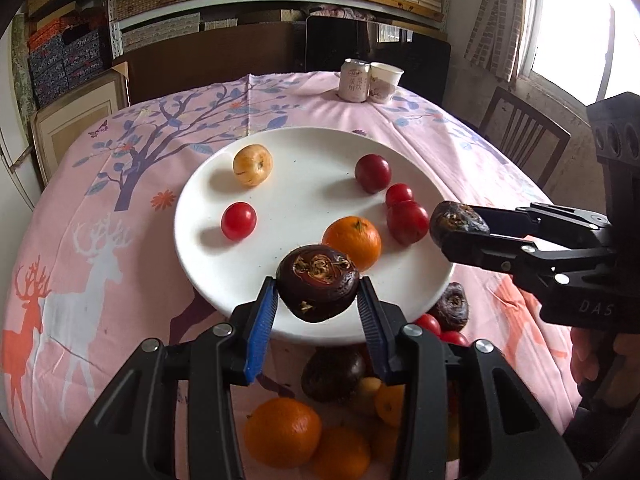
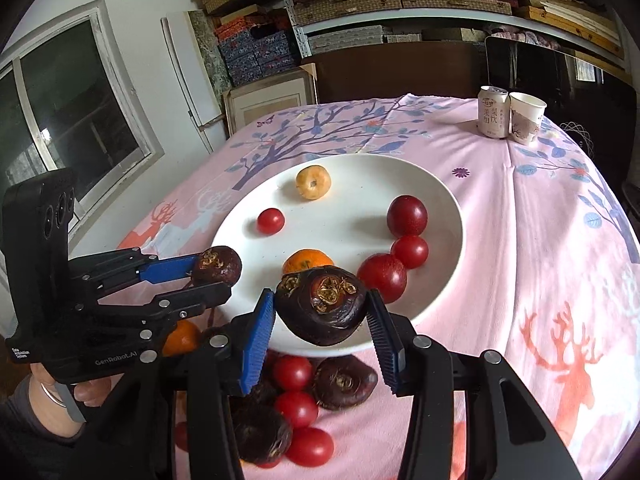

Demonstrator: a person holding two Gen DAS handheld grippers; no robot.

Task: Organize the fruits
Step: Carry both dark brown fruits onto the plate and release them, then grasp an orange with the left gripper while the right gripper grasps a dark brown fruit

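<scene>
A white plate (image 1: 304, 208) (image 2: 360, 224) on the pink tablecloth holds a yellow fruit (image 1: 253, 164), an orange (image 1: 352, 242), and several red fruits and tomatoes (image 1: 239, 221). My left gripper (image 1: 318, 300) is shut on a dark water chestnut (image 1: 318, 288) over the plate's near rim; it also shows in the right wrist view (image 2: 216, 276). My right gripper (image 2: 320, 316) is shut on another dark water chestnut (image 2: 322, 304) above the plate's near edge; it also shows in the left wrist view (image 1: 460, 236) at the plate's right rim.
Loose oranges (image 1: 282, 432), tomatoes (image 2: 296, 408) and water chestnuts (image 2: 344, 382) lie on the cloth in front of the plate. A drink can (image 1: 354, 80) and paper cup (image 1: 385, 82) stand at the table's far side. A chair (image 1: 520, 136) stands to the right.
</scene>
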